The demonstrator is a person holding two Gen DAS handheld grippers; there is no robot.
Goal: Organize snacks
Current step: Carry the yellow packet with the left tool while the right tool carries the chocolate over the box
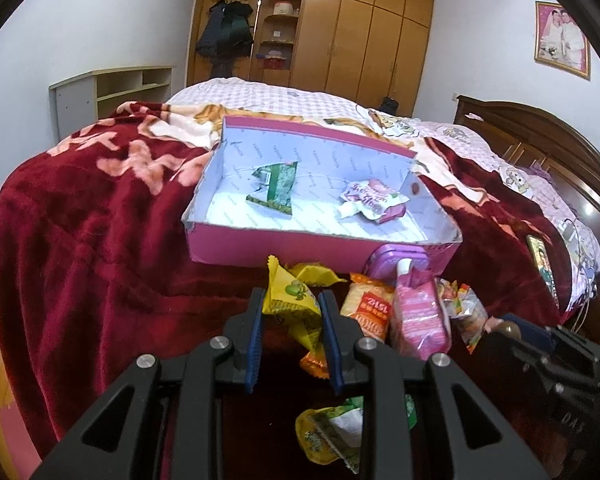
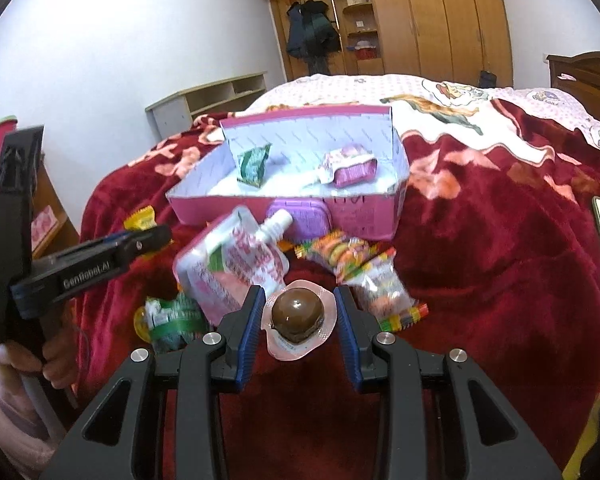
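Red plush blanket covers a bed; at twelve o'clock sits an open pink cardboard box. Left gripper clamps a yellow foil snack packet; right gripper pinches a brown sealed jelly cup, whose thin rim could slip.

Red blanket spread over bed. Beyond it: wooden wardrobe, dark coat hanging, low shelf unit. Framed photo on wall above.
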